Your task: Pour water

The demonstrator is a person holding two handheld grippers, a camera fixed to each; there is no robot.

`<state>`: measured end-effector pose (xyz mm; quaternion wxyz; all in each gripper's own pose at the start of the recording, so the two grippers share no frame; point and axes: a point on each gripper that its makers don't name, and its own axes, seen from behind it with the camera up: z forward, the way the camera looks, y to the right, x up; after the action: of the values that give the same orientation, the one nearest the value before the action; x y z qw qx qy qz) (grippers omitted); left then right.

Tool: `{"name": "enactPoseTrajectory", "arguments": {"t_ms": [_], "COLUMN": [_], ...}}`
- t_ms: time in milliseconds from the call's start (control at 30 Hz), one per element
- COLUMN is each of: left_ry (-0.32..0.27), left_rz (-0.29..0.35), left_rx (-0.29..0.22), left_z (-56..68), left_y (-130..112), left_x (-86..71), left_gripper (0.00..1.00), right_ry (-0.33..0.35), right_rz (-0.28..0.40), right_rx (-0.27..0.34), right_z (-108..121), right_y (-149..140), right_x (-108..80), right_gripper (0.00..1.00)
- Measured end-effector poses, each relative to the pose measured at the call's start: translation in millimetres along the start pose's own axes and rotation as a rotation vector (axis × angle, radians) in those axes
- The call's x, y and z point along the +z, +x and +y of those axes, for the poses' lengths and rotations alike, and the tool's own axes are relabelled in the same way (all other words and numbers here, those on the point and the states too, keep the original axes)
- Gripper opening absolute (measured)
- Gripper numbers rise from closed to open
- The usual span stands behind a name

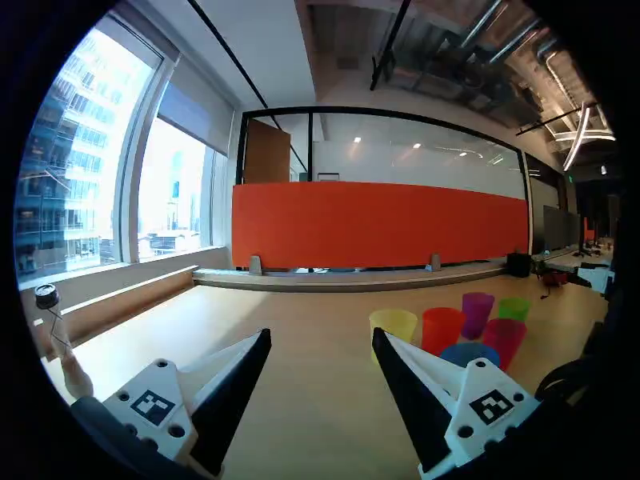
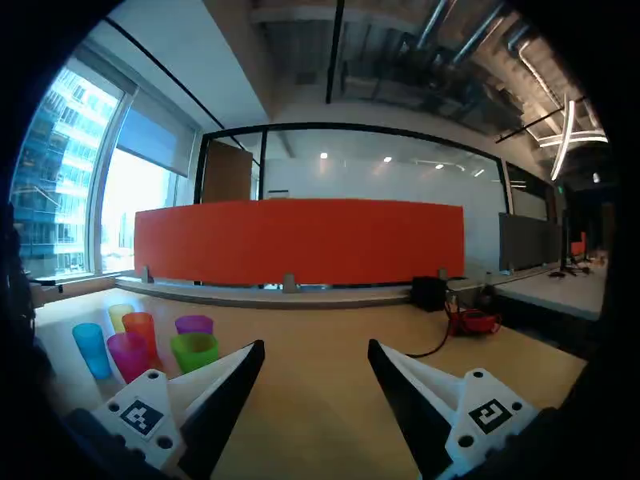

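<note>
Pale wood bench (image 1: 320, 416) runs under the left gripper (image 1: 320, 332) in the left gripper view, its fingers spread wide and holding nothing. The plastic cups (image 1: 442, 328) stand clustered on the bench at 3 o'clock (six colours), with the yellow cup (image 1: 392, 324) just behind that side's fingertip. In the right gripper view the right gripper (image 2: 314, 344) gapes equally wide and empty; the cluster sits at 9 o'clock, the green cup (image 2: 194, 350) nearest the finger, an orange panel (image 2: 300, 240) at 12 o'clock
</note>
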<state>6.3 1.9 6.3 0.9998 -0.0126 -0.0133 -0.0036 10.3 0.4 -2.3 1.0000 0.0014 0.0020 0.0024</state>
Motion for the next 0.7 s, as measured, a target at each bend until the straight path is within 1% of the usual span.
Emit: {"name": "enactPoseTrajectory", "arguments": {"t_ms": [167, 267, 467, 700], "left_ry": [-0.018, -0.032, -0.060, -0.086], "left_rz": [-0.002, -0.002, -0.002, -0.001], "left_rx": [0.017, 0.014, -0.004, 0.001], "left_z": [0.8, 2.4, 2.4, 2.7], "left_y": [13.0, 26.0, 60.2, 105.0], "left_x": [4.0, 6.0, 12.8, 18.8], "left_gripper": [0.94, 0.94, 0.94, 0.94], "right_ry": [0.015, 0.021, 0.030, 0.053], "right_rz": [-0.003, -0.007, -0.016, -0.019], "right_rx": [-0.008, -0.018, -0.040, -0.046], "right_z": [-0.3, 0.1, 3.6, 0.4], "right_y": [16.3, 30.6, 62.4, 100.5], "right_x": [-0.1, -0.7, 1.4, 6.6], "right_gripper": [1.00, 1.00, 1.00, 1.00]}}
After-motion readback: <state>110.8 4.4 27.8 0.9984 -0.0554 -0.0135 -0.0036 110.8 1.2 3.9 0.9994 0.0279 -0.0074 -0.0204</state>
